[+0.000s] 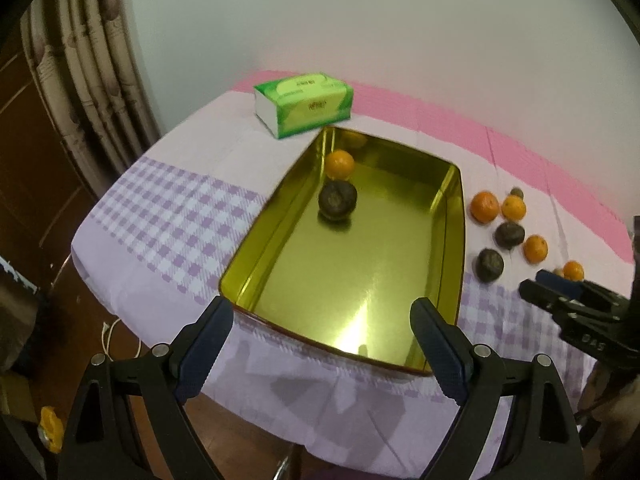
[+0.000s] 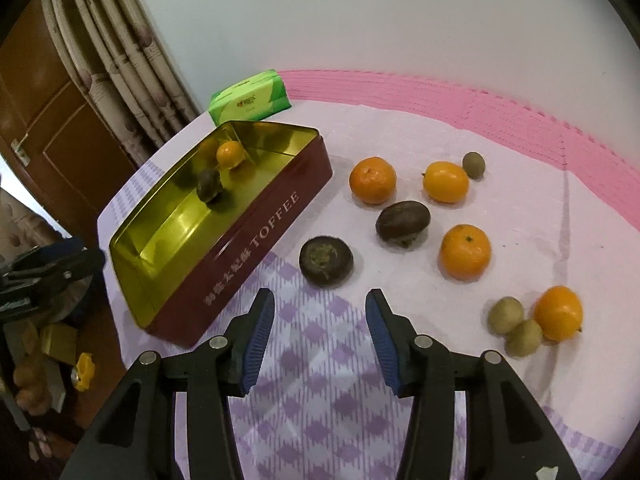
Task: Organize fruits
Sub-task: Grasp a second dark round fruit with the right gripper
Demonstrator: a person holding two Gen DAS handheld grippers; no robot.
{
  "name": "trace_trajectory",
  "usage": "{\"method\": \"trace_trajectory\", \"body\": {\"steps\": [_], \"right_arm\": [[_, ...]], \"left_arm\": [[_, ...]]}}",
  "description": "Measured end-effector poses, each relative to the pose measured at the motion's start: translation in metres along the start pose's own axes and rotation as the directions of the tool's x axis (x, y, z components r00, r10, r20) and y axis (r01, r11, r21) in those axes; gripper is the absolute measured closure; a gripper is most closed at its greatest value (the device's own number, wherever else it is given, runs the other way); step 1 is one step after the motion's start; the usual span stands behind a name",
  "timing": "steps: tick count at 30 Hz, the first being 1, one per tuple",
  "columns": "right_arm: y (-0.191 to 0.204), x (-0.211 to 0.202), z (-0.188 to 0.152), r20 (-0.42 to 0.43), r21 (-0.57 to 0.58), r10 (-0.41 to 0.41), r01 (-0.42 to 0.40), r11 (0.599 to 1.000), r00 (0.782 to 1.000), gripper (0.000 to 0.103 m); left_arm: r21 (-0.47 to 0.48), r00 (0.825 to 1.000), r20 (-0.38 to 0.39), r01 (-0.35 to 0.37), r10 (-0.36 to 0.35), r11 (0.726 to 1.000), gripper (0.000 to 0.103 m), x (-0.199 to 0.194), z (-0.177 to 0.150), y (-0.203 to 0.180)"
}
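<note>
A gold-lined toffee tin (image 1: 451, 240) (image 2: 256, 240) lies open on the cloth, with one orange (image 1: 339, 164) and one dark brown fruit (image 1: 337, 201) in its far end. My left gripper (image 1: 322, 308) hangs open and wide over the tin's near edge, holding nothing. Right of the tin, loose fruit lies on the cloth: several oranges (image 2: 372, 179), two dark fruits (image 2: 326, 261) (image 2: 403, 219) and three small kiwis (image 2: 505, 315). My right gripper (image 2: 320, 298) is open and empty, just short of the nearer dark fruit. It also shows at the right edge as the right gripper (image 1: 560, 292).
A green tissue pack (image 1: 304, 104) sits behind the tin near the pink wall strip (image 2: 520, 120). The table's left edge drops to the floor by a curtain (image 1: 88, 92) and a wooden door (image 2: 48, 120). Clutter lies on the floor (image 2: 60, 360) at lower left.
</note>
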State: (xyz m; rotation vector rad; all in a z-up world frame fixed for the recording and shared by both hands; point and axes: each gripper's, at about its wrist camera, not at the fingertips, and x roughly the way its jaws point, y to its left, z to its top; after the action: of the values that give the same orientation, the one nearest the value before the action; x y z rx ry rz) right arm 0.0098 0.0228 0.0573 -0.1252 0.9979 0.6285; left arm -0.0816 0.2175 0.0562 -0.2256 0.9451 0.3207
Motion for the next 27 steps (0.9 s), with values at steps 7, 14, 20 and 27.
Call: {"method": "trace_trajectory", "body": {"steps": [7,14,20,27], "right_arm": [[0.008,0.037,0.013,-0.042,-0.029,-0.050,0.049,0.998,0.998,0.051],[0.011,0.048,0.011,-0.072,-0.070,-0.066,0.061,0.996,0.995,0.067],[-0.036,-0.037,-0.034,0.025,0.018,-0.127,0.127,0.992,0.992,0.067],[-0.150,-0.113,-0.093,0.033,0.205,-0.390,0.375,0.904,0.920,0.067]], "left_arm": [[0.060,0.999,-0.027,-0.022,0.023,0.998,0.013,0.007,-0.001,-0.008],[0.154,0.999,0.010,-0.036,0.035,0.987,0.013,0.004,-0.005,-0.024],[0.288,0.999,0.021,0.036,-0.044,0.957,0.013,-0.002,-0.015,-0.049],[0.444,0.986,0.009,0.147,-0.168,0.884,0.013,-0.016,-0.026,-0.089]]}}
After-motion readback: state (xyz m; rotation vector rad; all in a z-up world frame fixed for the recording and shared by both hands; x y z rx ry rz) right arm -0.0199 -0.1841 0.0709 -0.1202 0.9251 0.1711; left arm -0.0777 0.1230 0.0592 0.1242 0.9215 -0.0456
